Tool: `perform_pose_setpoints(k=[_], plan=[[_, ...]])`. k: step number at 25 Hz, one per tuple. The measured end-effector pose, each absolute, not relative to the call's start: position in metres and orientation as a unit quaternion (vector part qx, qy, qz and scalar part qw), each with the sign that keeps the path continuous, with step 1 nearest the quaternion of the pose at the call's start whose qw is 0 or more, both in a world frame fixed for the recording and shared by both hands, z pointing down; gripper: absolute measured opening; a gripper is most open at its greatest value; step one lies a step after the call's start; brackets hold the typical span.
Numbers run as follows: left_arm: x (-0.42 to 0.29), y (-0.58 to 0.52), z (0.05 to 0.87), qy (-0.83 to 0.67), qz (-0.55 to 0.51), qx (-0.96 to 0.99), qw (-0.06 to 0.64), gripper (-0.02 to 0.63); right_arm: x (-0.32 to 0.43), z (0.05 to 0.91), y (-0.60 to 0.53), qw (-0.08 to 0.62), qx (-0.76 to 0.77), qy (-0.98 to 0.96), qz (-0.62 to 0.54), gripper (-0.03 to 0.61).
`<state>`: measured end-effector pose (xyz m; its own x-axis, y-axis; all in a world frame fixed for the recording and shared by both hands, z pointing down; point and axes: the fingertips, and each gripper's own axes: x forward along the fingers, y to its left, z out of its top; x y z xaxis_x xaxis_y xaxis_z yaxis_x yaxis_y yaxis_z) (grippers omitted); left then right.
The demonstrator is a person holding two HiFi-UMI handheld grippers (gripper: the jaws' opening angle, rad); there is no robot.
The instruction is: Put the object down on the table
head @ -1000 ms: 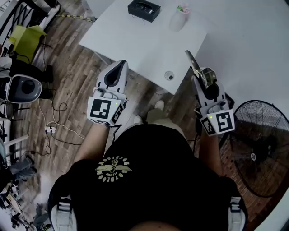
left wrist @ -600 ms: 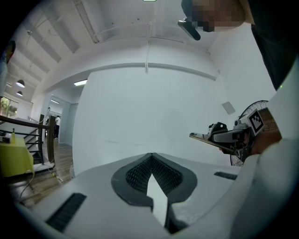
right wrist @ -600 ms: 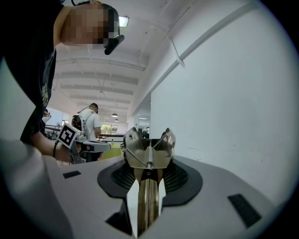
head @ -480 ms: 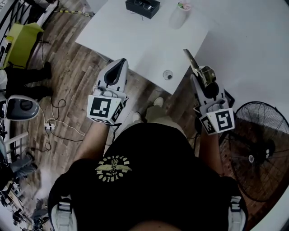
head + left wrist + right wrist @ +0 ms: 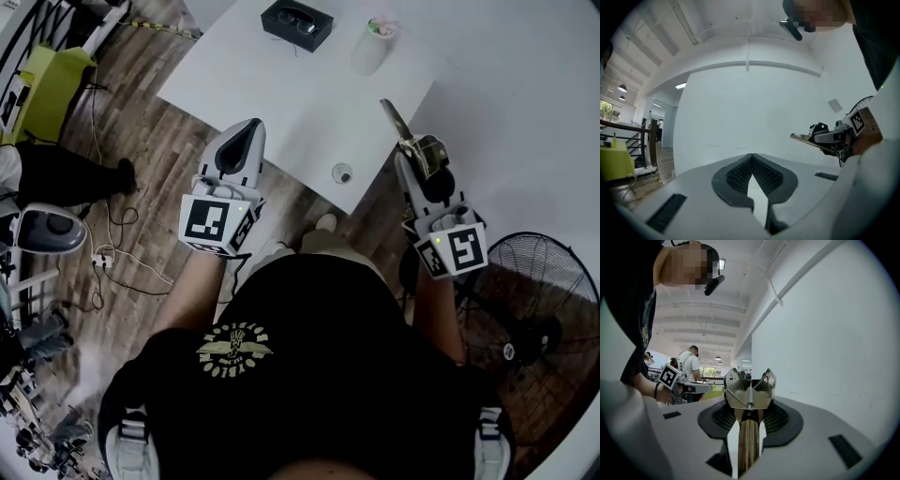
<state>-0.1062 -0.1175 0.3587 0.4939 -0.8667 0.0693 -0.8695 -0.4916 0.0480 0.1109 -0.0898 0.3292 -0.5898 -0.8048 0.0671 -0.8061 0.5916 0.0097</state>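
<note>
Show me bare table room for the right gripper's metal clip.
The table's wide middle is bare, between the black case and the small round object near its edge. The far end is crowded: case and cup.

Lab-like workspace: white table, floor fan, cables trailing over wooden floor.

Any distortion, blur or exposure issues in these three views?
Head view: dim and washed out, but sharp; the table reads as flat white. Left gripper view: heavy fisheye, black corners, its near tongs soft. Right gripper view: same fisheye; the held metal tool is crisp, a mosaic patch top left.
</note>
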Motion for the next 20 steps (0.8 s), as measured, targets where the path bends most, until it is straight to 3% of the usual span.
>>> perform_pose_setpoints(k=[20], plan=[[-0.059,-0.168,0.333,-0.545,0.032,0.838,0.0,0.008,0.162,0.316,-0.173,-0.025,0.409,-0.912,0.003,0.143]])
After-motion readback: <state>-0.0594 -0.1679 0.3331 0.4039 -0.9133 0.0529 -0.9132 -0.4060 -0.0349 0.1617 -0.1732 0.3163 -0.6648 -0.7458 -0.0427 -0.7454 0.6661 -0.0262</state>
